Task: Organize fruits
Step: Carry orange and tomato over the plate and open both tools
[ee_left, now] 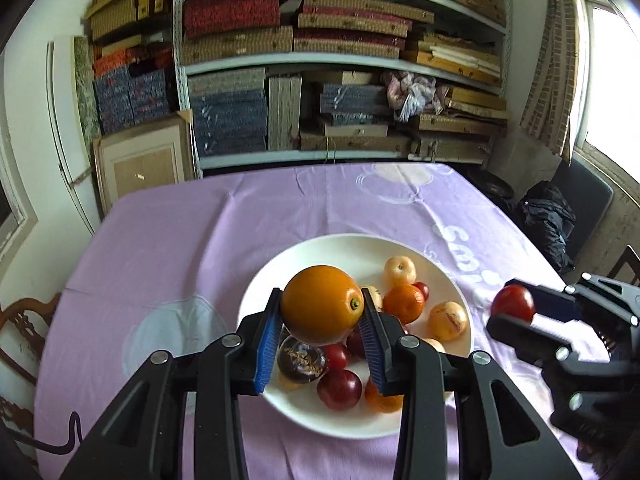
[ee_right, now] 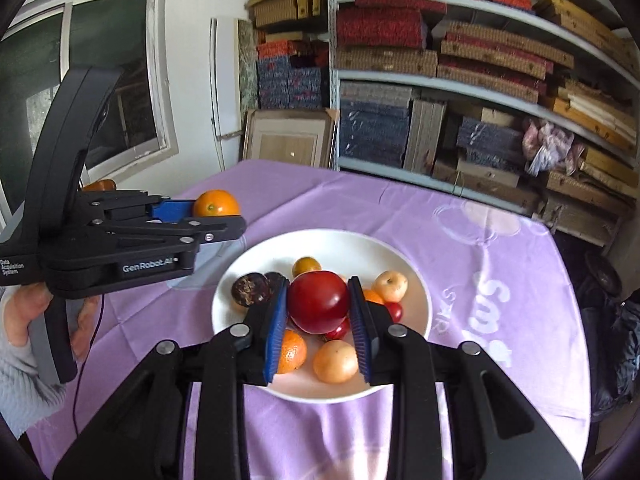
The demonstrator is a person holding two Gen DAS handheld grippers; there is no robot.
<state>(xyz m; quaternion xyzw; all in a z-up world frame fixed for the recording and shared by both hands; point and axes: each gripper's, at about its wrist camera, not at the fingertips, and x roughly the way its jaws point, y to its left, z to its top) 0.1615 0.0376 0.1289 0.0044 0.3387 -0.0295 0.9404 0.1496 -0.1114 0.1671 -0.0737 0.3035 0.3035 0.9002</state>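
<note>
My left gripper (ee_left: 322,334) clamped round glossy orange fruit (ee_left: 322,305); right gripper (ee_right: 318,322) clamped smooth dark-red round fruit (ee_right: 318,301), both above white round plate (ee_right: 420,292) of mixed fruit. Risk: slick skins slipping from pads, dropping onto pile, scattering fruit across purple tablecloth (ee_right: 400,216).

A home storeroom: shelves (ee_left: 340,60) crammed with boxes (mostly woven) behind a cloth-covered table (ee_left: 180,240).

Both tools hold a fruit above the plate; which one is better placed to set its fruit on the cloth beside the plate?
Probably the left tool: its orange hangs past the plate rim, over the cloth.
</note>
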